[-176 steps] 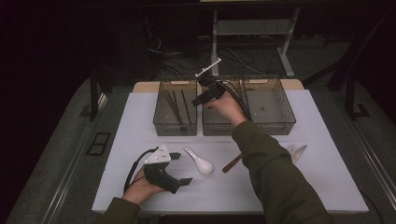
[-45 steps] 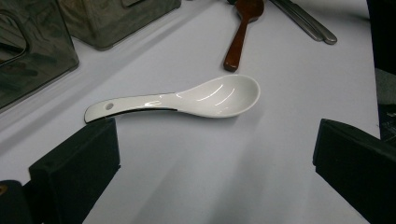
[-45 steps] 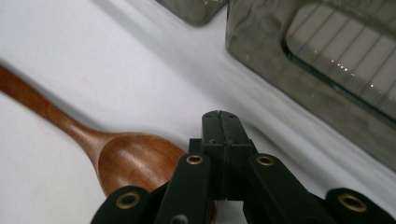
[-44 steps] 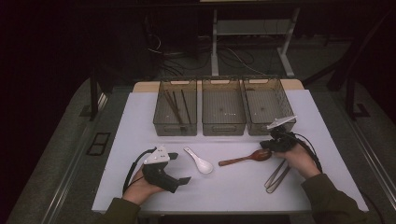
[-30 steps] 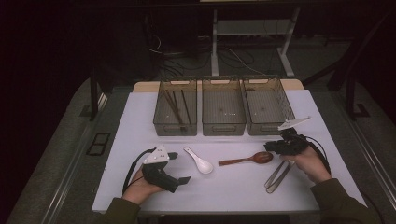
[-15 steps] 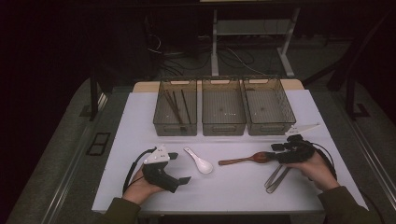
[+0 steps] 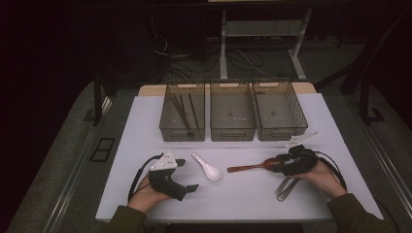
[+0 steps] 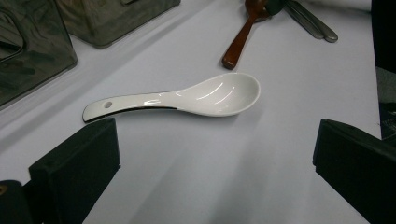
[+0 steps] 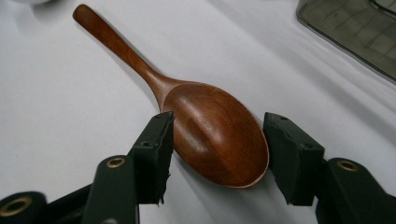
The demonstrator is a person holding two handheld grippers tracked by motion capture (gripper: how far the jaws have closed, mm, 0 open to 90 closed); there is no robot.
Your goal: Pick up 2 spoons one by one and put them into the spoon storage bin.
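A: How are the tongs [image 7: 286, 187] found on the table [image 7: 145, 126]?

B: They are laid flat just below the right gripper [image 7: 284, 164], arms close together at the tips; whether fully closed cannot be told.

A: And the wooden spoon [image 7: 255, 166]?

B: It is laid just above and left of the tongs, its bowl [image 9: 215, 133] set between the right gripper's jaws. Those jaws have just been opening; the left pad is seen at the bowl's edge, the right one apart.

A: Further out from the tongs?

B: A white spoon [image 7: 206, 167] is seen well left of them, beside the left gripper [image 7: 182, 174], whose jaws are spread wide with nothing between. Three bins [image 7: 232, 111] are lined up beyond.
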